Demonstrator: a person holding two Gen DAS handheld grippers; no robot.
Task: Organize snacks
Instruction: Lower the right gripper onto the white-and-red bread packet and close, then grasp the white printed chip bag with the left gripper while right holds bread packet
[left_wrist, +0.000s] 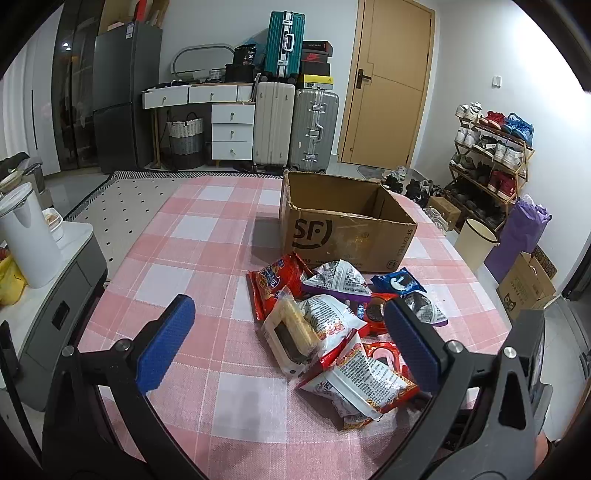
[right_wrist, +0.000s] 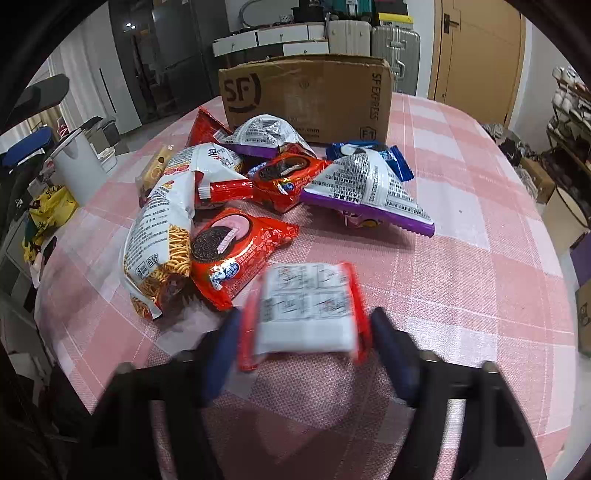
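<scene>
A pile of snack packets (left_wrist: 332, 325) lies on the pink checked tablecloth (left_wrist: 192, 258) in front of an open, empty cardboard SF box (left_wrist: 343, 225). My left gripper (left_wrist: 291, 332) is open, its blue pads either side of the pile and above it. In the right wrist view the pile (right_wrist: 258, 192) lies before the box (right_wrist: 306, 99). My right gripper (right_wrist: 303, 332) is shut on a red-and-white snack packet (right_wrist: 306, 310), blurred, held just above the cloth. A red Oreo packet (right_wrist: 229, 251) lies just beyond it.
A white kettle (left_wrist: 26, 240) stands on a side cabinet left of the table. Suitcases (left_wrist: 295, 122), drawers and a door stand behind. A shoe rack (left_wrist: 487, 158), bin (left_wrist: 474, 240) and boxes stand at the right.
</scene>
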